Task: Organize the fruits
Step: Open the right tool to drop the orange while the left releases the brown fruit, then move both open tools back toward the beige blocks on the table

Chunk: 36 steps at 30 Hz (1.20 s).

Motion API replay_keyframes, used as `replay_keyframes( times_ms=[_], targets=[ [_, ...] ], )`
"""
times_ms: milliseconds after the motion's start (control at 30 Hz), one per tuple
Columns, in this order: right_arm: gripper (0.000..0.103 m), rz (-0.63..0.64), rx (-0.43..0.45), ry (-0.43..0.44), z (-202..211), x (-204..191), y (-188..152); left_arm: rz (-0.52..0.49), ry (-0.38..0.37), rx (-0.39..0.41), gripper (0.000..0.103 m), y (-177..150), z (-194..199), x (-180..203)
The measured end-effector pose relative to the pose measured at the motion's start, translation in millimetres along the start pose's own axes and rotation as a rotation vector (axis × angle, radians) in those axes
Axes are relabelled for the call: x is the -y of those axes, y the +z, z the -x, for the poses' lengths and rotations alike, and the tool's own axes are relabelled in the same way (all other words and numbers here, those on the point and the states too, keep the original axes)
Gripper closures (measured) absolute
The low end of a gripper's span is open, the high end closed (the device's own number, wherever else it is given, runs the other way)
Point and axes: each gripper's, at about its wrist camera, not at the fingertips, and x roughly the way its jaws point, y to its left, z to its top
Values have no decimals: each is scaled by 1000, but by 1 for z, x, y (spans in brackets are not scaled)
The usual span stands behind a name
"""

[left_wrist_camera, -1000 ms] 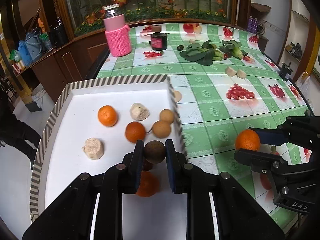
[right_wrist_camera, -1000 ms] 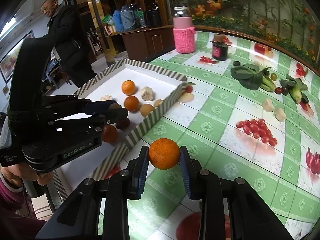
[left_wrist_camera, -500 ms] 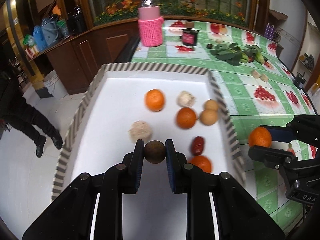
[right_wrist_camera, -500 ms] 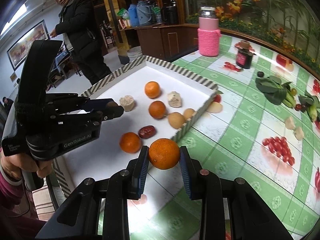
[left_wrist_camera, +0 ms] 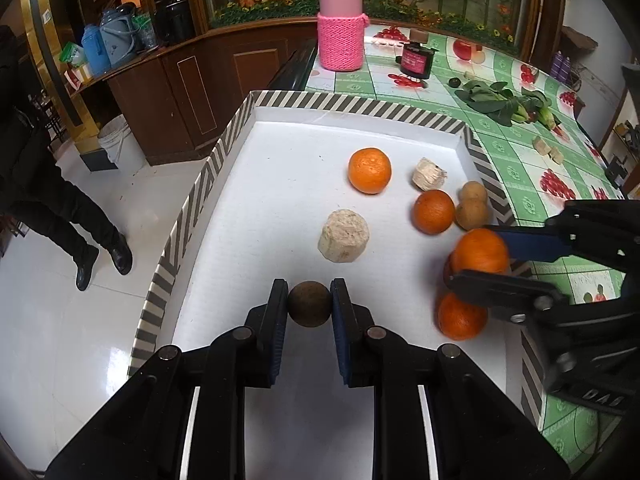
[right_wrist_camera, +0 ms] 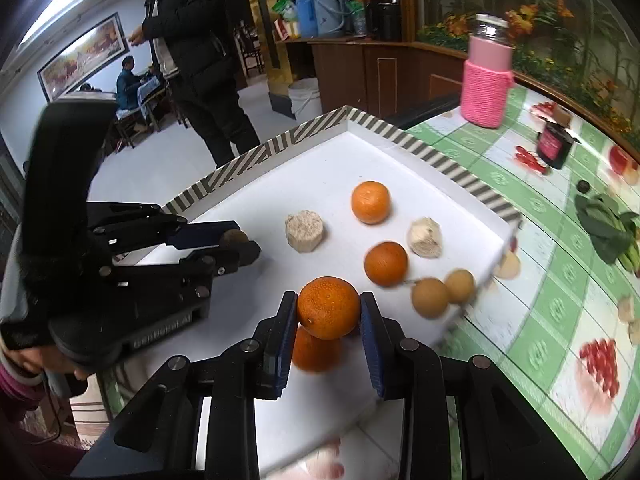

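Green checkered table, striped tray, pink-sleeved jar, greens

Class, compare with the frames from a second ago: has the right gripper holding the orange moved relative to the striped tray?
Yes. The right gripper, shut on the orange, has crossed from above the green tablecloth to over the striped tray, above another orange lying inside.

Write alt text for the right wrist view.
The right gripper holds an orange above a white striped-rim tray that holds three more oranges, two tan fruits and two pale chunks. At left, the left gripper holds a brown fruit over the tray.
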Motion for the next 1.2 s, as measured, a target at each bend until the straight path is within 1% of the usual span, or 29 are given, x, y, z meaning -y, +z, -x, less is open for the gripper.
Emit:
replay_keyframes(
  times_ms=[100, 267, 400, 533, 567, 600, 667, 733, 800, 833, 900, 933, 967, 1000, 1100, 1200],
  targets=[
    [72, 15, -26, 8, -15, -1, 7, -3, 5, -5, 84, 4, -4, -1],
    [72, 18, -64, 3, -36, 1, 11, -4, 16, -39, 84, 10, -14, -1],
    [70, 1, -67, -34, -41, 8, 12, 0, 12, -46, 84, 12, -14, -2],
    [70, -30, -61, -33, -45, 15, 9, -13, 15, -54, 84, 16, -15, 1],
    [67, -31, -59, -30, -43, 15, 8, -10, 15, -58, 84, 17, -16, 1],
    [60, -38, -62, -25, -41, 15, 7, -9, 10, -64, 84, 19, -17, 2],
    [55, -55, -53, -14, -33, 17, 5, -9, 5, -75, 84, 21, -21, 4],
    [53, -64, -30, -11, -21, 18, 3, -12, 6, -84, 84, 21, -26, 8],
    [48, -75, -11, -10, -9, 24, -1, -16, 14, -78, 80, 21, -27, 12],
    [48, -80, -6, -12, -6, 26, -3, -16, 13, -80, 75, 21, -27, 13],
    [48, -98, 3, -9, 5, 35, -8, -5, -2, -80, 62, 21, -27, 13],
    [48, -105, 4, -11, 9, 38, -9, 5, -10, -83, 48, 20, -27, 12],
    [46, -111, 14, -8, 14, 42, -11, 12, -17, -82, 39, 20, -27, 12],
    [44, -120, 19, -11, 19, 46, -14, 15, -18, -79, 39, 20, -26, 11],
    [43, -145, 30, -41, 35, 60, -21, 20, -13, -67, 39, 19, -22, 7],
    [43, -181, 66, -36, 55, 74, -28, 24, -27, -59, 39, 18, -16, 5]
  ],
)
